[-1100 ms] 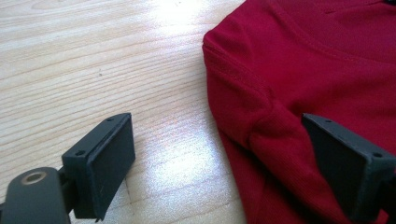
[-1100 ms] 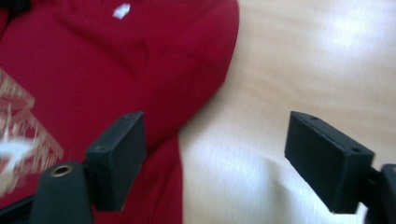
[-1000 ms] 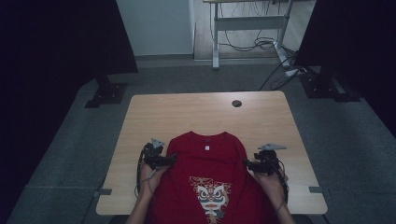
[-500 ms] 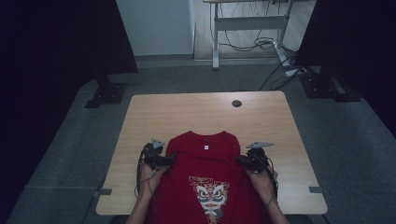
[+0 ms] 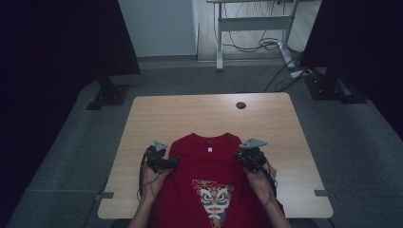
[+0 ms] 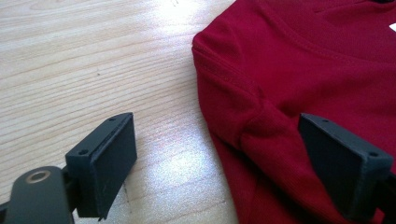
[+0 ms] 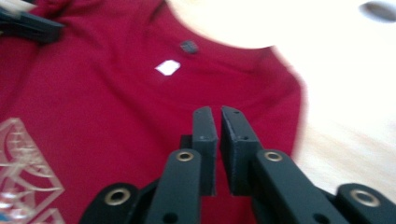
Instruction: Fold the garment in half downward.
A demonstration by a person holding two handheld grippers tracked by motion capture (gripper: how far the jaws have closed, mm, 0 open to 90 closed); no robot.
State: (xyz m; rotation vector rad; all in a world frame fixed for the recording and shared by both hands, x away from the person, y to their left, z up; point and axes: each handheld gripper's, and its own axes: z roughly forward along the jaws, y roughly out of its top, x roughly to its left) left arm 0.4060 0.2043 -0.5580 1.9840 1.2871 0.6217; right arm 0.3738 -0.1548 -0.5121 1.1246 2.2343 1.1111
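A red T-shirt [image 5: 209, 166] with a lion-mask print lies face up at the near edge of the wooden table [image 5: 190, 114], its collar pointing away. My left gripper [image 5: 173, 163] rests at the shirt's left shoulder. Its jaws are open, straddling a bunched fold of that shoulder [image 6: 261, 121], one jaw over bare wood. My right gripper [image 5: 241, 156] hovers over the shirt's right shoulder. In the right gripper view [image 7: 219, 116] its jaws have just closed and stand shut, with no cloth seen between them. The shirt [image 7: 116, 93] lies below, its white neck label [image 7: 167, 67] beyond the jaws.
A small dark grommet hole [image 5: 241, 105] sits in the table's far half. Bare wood lies beyond the collar and on both sides of the shirt. Dark panels on floor stands [image 5: 108, 92] flank the table; a desk frame with cables [image 5: 256, 42] stands behind.
The right gripper has shifted left from the table's right side onto the shirt's right shoulder and risen a little. The left gripper has stayed put.
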